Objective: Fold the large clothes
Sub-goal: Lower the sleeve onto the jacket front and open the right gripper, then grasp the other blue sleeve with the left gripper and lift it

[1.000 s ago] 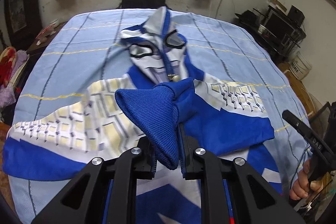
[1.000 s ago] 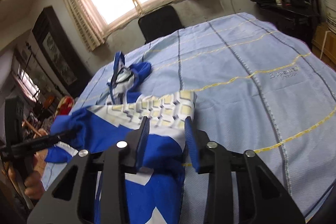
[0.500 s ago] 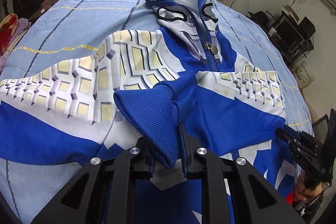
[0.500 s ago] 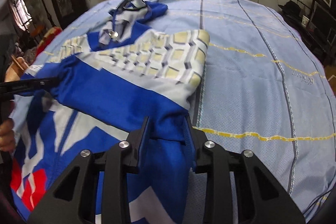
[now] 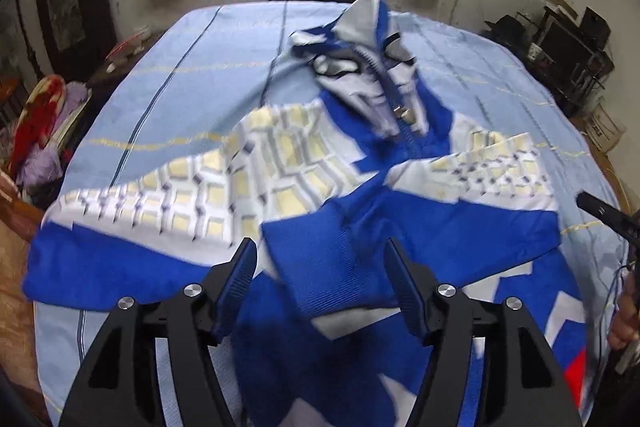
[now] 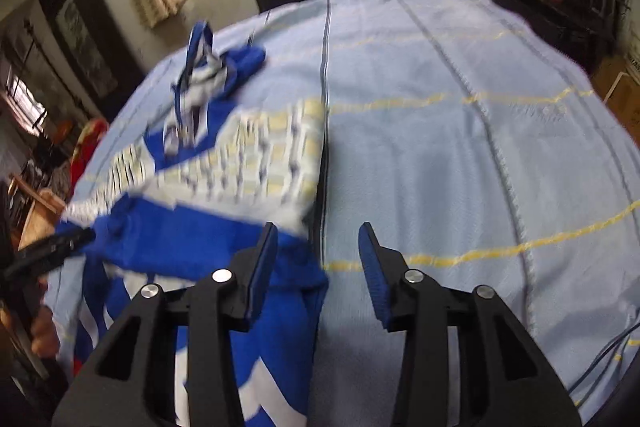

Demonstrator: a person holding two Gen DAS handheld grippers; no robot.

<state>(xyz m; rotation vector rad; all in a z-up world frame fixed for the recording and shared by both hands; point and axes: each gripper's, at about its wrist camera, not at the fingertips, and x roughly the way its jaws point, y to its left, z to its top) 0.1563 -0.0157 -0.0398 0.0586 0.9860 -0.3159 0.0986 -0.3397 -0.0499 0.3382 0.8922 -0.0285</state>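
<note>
- Both grippers have released since the earlier frames: the left gripper (image 5: 320, 279) had the blue ribbed cuff (image 5: 320, 267) pinched, and its jaws have just been opening, so the cuff now lies loose between them with neither pad pressing it.
- Right gripper (image 6: 318, 267): jaws have just been opening as well; released, with the jacket's folded edge beside the left-hand pad (image 6: 262, 267) and bare sheet under the gap.
- Zip-up hooded jacket (image 5: 288, 171): spread across the middle of the light-blue bedsheet (image 5: 180, 75), hood toward the upper centre of the left wrist view, one sleeve folded over the chest.
- Handling, judged: light, limp, smooth synthetic knit. It will sag and slide when lifted, and folds may creep open.
- Grip points, judged: the ribbed cuff, hem corners and shoulder seams, where the fabric is thicker. Avoid the metal zip pull (image 5: 401, 113).
- Writing: none legible on the jacket. A faint printed mark on the bedsheet at right of the right wrist view is too blurred to read.
</note>
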